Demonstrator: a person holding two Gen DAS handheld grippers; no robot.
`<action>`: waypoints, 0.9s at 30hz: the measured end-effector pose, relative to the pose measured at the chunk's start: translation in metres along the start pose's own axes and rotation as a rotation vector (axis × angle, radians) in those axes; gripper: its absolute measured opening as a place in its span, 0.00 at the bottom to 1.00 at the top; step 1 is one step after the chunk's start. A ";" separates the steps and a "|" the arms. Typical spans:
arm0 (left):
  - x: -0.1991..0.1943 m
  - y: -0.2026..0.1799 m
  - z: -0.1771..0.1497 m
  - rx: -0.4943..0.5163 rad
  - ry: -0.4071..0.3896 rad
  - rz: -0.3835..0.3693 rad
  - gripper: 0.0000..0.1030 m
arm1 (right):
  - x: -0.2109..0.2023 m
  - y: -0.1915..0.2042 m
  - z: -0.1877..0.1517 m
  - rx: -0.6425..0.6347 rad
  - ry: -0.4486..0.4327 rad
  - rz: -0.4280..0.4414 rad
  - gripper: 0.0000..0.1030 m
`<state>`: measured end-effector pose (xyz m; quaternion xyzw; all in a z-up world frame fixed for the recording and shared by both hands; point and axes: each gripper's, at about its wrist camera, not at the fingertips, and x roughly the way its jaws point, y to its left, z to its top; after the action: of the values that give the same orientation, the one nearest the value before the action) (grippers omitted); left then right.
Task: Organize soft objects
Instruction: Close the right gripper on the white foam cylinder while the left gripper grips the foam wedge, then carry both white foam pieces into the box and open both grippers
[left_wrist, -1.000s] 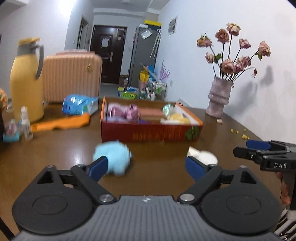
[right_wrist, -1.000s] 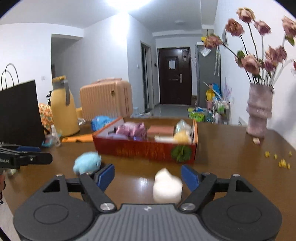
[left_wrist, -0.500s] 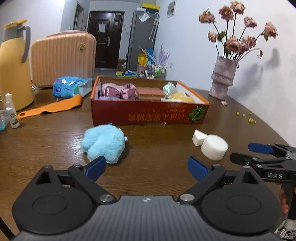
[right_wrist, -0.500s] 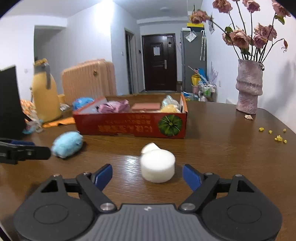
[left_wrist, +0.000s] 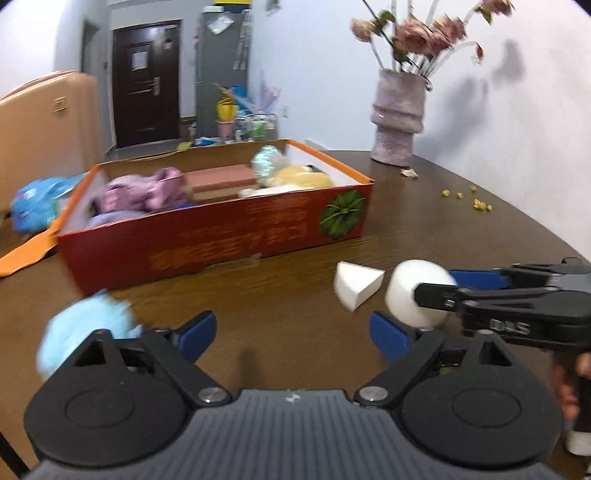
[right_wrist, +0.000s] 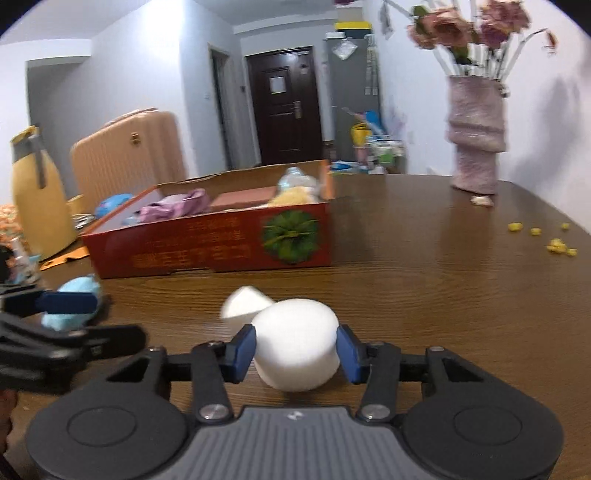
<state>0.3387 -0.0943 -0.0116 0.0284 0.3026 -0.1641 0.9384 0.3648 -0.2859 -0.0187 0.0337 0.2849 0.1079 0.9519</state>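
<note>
My right gripper (right_wrist: 296, 347) is shut on a white foam cylinder (right_wrist: 297, 343) resting on the brown table; both blue pads touch its sides. It also shows in the left wrist view (left_wrist: 415, 291). A white foam wedge (right_wrist: 242, 304) lies just behind the cylinder, also in the left wrist view (left_wrist: 356, 282). My left gripper (left_wrist: 293, 332) is open and empty. A light blue plush toy (left_wrist: 85, 328) lies just left of its left finger, also in the right wrist view (right_wrist: 75, 304). A red cardboard box (left_wrist: 207, 240) holding soft items stands behind.
A pink vase (right_wrist: 476, 147) of dried roses stands at the far right of the table (right_wrist: 443, 280). Yellow crumbs (right_wrist: 554, 243) lie near it. A yellow thermos (right_wrist: 40, 199), a beige suitcase (right_wrist: 125, 147) and a blue packet (left_wrist: 33, 206) are at the left.
My right gripper moved forward and closed on the white foam cylinder. My left gripper swung right, so the blue plush now lies at its left edge.
</note>
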 end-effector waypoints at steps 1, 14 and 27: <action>0.010 -0.004 0.003 0.008 0.002 -0.022 0.84 | -0.003 -0.006 0.000 0.012 -0.003 -0.001 0.43; 0.079 -0.028 0.019 0.056 0.043 -0.111 0.35 | -0.009 -0.029 -0.002 0.027 -0.028 0.003 0.64; 0.004 -0.007 0.016 -0.022 -0.051 -0.089 0.31 | -0.013 -0.011 0.003 -0.004 -0.017 0.034 0.50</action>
<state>0.3489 -0.1044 -0.0006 0.0005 0.2815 -0.2033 0.9378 0.3581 -0.3000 -0.0113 0.0377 0.2759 0.1243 0.9524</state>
